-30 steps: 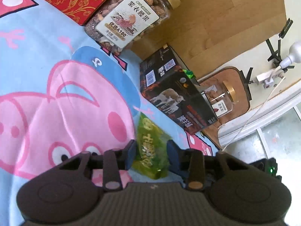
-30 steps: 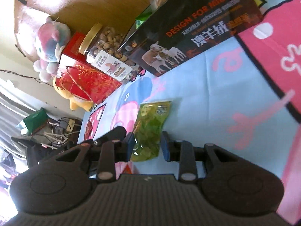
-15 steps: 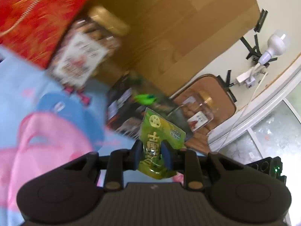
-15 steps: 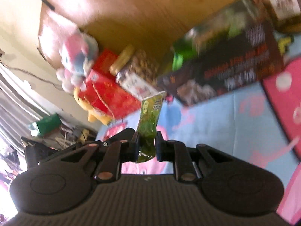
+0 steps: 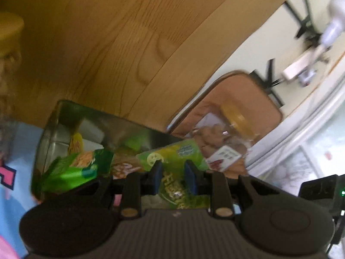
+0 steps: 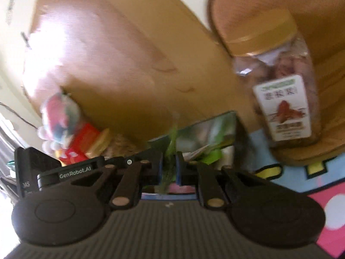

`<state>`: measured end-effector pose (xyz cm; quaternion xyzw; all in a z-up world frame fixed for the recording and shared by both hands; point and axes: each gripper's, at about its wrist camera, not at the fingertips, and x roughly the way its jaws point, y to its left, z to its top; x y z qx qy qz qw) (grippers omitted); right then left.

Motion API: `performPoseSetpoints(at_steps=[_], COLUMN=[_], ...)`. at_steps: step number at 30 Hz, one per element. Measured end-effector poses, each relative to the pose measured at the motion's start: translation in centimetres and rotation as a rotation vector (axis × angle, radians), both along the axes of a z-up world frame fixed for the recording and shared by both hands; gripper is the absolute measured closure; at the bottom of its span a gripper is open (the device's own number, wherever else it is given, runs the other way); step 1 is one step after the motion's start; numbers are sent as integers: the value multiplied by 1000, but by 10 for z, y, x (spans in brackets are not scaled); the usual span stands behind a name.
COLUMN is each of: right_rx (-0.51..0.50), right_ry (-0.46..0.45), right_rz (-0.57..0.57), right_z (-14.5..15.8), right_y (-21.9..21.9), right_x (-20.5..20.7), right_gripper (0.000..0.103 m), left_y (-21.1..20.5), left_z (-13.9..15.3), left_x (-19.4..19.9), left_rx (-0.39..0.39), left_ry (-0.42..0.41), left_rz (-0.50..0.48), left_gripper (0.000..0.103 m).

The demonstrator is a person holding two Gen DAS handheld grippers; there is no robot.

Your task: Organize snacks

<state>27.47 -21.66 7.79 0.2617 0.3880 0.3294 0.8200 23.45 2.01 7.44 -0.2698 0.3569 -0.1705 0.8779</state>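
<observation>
My left gripper (image 5: 172, 178) is shut on a green snack packet (image 5: 174, 158) and holds it above the open dark box (image 5: 64, 116), which holds several green snack packets (image 5: 73, 170). My right gripper (image 6: 168, 168) is shut on another green packet (image 6: 171, 142), seen edge-on, just in front of the same box (image 6: 215, 127). Both views are blurred by motion.
A gold-lidded nut jar (image 6: 278, 82) stands to the right of the box on a wooden tray, also in the left wrist view (image 5: 228, 133). Another jar (image 5: 8, 49), a red box (image 6: 82, 138) and a plush toy (image 6: 58, 116) sit left. A wooden headboard (image 5: 129, 43) rises behind.
Both grippers closed on green packets lying on the cartoon sheet, lifted them and carried them up to the open dark box.
</observation>
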Motion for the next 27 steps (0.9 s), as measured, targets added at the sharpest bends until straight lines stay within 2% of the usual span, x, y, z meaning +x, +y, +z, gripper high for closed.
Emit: performPoseSetpoints(at_steps=[1,2,3,5,9,14,18,21,24,27], right_rx=[-22,-68,-146,-205,-182,-158,-70,-26,-20,-31], right_ry=[-4,-24,-55,-130,-207,-214,-196,-162,-142,-118], right_rz=[2,-2,-32,-49,-92,-33,-12,11,40,52], right_z=[-5,-8,-10,-10,-4,2,8,6,-1,-6], right_y=[-1,1,4,5,-5,-6,0,13,24,33], right_x=[4,6,6,2,-18,-43,-72,-92,-120,-148], right_gripper=[86,80,78,80,77,78,78,78,78,78], left_y=[-3,-6,-7,-7,1,18,29,39,48,52], left_z=[-3,-6,-9,-9,4,29,30,19,6,-3], left_x=[3,5,5,6,-9,-61,-123,-160,-188,-210], left_rx=[14,29,40,53,38,-5,133,216,277,351], left_ry=[9,17,22,24,-21,-111,-140,-104,-55,-43], left_rz=[6,10,12,18,23,29,83,123,173,208], left_gripper=[80,80,80,78,78,78,78,78,78,78])
